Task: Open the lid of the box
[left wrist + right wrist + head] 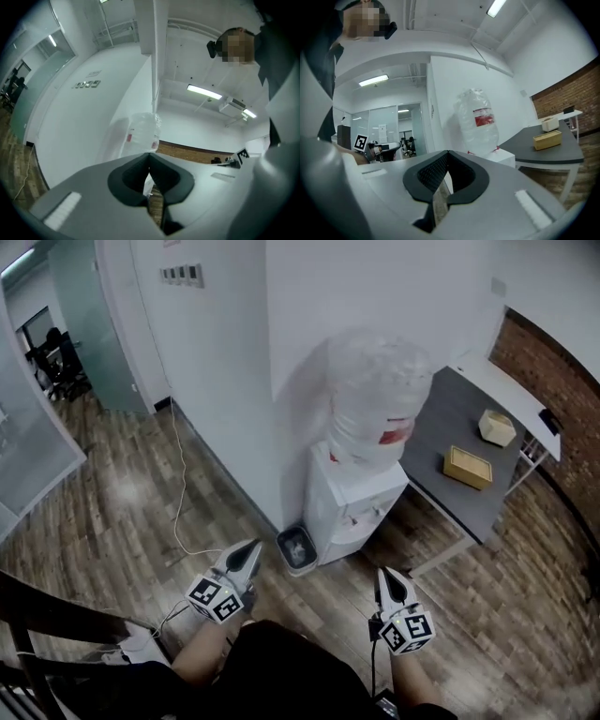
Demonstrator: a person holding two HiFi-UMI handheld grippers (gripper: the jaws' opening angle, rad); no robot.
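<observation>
Nearest to us are the two hand-held tools, low in the head view, both short of the white water dispenser (352, 507); our left gripper (254, 547) points toward the dispenser's left foot, its jaws pressed together with nothing between them; our right gripper (384, 574) sits before the dispenser's right front corner, jaws likewise closed tip to tip and empty; each gripper's own view shows the dark pads meeting at a point. Wooden plank floor (122, 512) spreads under both; a small grey bin (298, 549) stands against the dispenser's left base, and a thin white cable (178, 484) trails over the floor further left. On top of the dispenser sits a large clear plastic bottle (375, 390) with a red label. Right of and beyond the dispenser stands a dark grey table (450, 418); on it lies a tan rectangular box (468, 466), well apart from both grippers, and farther along a pale cream box (497, 427); we cannot tell which one is to be opened. Farthest from the dispenser runs a red brick wall (553, 381).
</observation>
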